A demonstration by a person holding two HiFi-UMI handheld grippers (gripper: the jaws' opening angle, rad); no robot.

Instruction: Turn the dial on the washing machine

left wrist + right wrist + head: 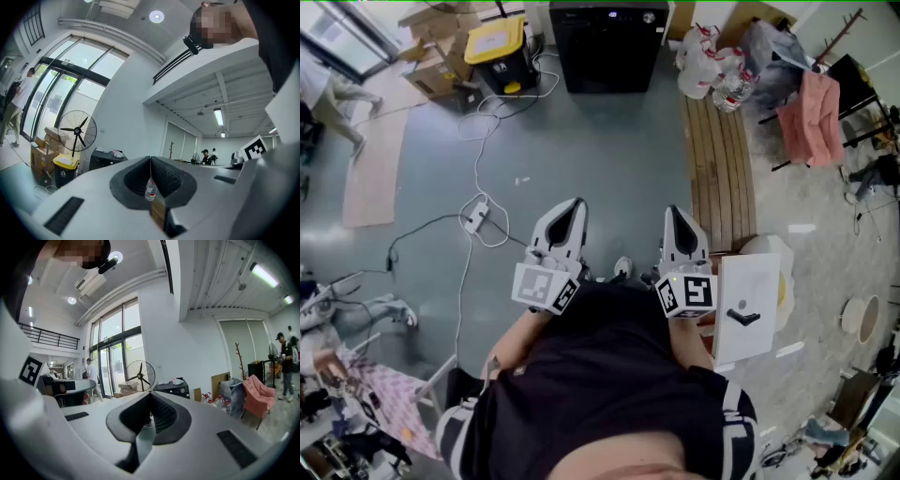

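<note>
The washing machine (609, 42) is a black box standing against the far wall, with a small round dial (649, 17) near its top right corner. It also shows in the left gripper view (105, 161) and the right gripper view (172, 389), several steps away. I hold both grippers close to my body, pointing toward it. My left gripper (572, 206) (150, 158) has its fingertips together with nothing between them. My right gripper (675, 214) (150, 393) is likewise shut and empty.
A yellow-lidded bin (499, 52) and cardboard boxes (441, 56) stand left of the machine, with a standing fan (140, 376) there too. Water bottles (712, 61) and a wooden bench (720, 169) lie to the right. A power strip with cables (475, 217) crosses the floor.
</note>
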